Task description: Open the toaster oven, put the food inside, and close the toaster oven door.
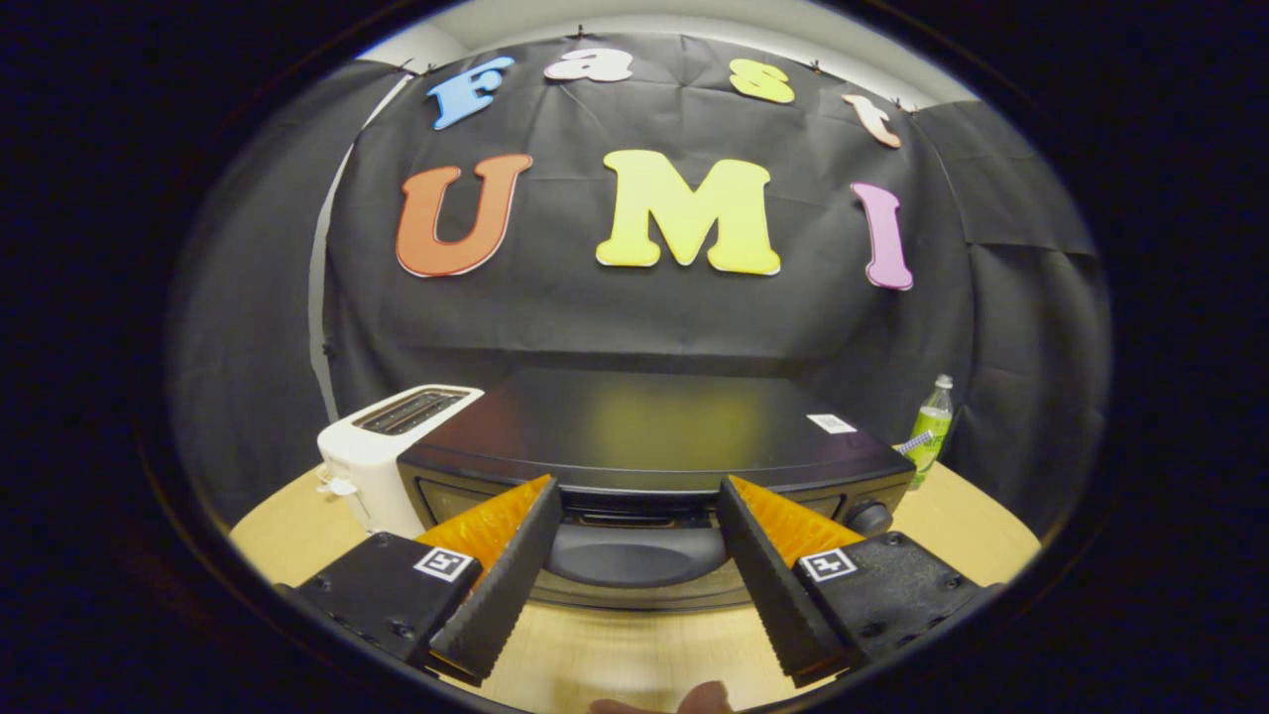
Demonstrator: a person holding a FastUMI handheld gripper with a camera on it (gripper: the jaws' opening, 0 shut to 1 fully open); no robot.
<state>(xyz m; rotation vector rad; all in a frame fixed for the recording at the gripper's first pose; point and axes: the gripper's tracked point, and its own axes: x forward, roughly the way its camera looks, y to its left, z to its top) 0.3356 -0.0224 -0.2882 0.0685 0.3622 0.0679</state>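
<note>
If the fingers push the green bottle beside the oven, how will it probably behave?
The bottle stands upright, tall and narrow, so a high push would probably tip it. Its round body suggests it would then roll on the table. It looks like thin plastic, so likely light. The open fingers are at the oven, not near it.

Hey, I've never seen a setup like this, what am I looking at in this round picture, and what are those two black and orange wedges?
The camera rides on a hand-held gripper and looks forward along it. The wedges are its two fingers, spread open and holding nothing. Just ahead of them sits a black toaster oven on a wooden table; its door handle shows between the fingers, and the door looks closed. Beside the oven stands a white toaster; on its other side, further back, is a green bottle. A fingertip of the person peeks in below.
</note>
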